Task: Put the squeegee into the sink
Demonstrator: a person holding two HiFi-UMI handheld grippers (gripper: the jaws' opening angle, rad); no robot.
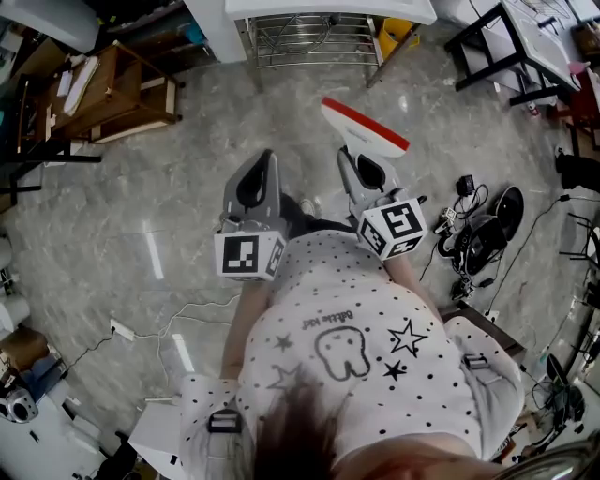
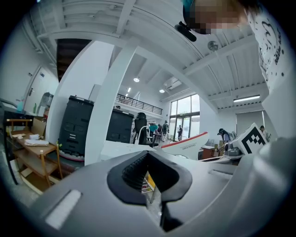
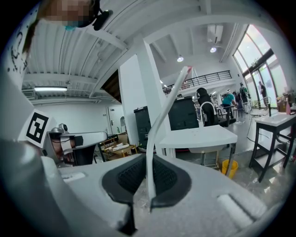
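Polka-dot shirt (image 1: 356, 328) fills the bottom of the head view, and past it both tools poke out over the grey floor (image 1: 141, 187). Right gripper (image 1: 364, 167) has the squeegee (image 1: 367, 127) sticking out of its tip. The red blade edge points toward the white sink (image 1: 328, 9) up top, which is well apart from it. Left gripper (image 1: 265, 161) carries nothing.

Left gripper view: left gripper (image 2: 150, 183) has its jaws pressed together with nothing in them, just a sliver of background showing through. Squeegee (image 2: 187, 144) hangs in mid-air off to the right.

Right gripper view: right gripper (image 3: 147, 183) is pinching the squeegee (image 3: 154, 134) by its thin white end, red edge up high. Sink (image 3: 196, 136) with its faucet (image 3: 206, 109) sits ahead, yellow bucket (image 3: 225, 167) under it.

So I'd say the pickup's done. What's left is closing the gap and dropping it in the basin.
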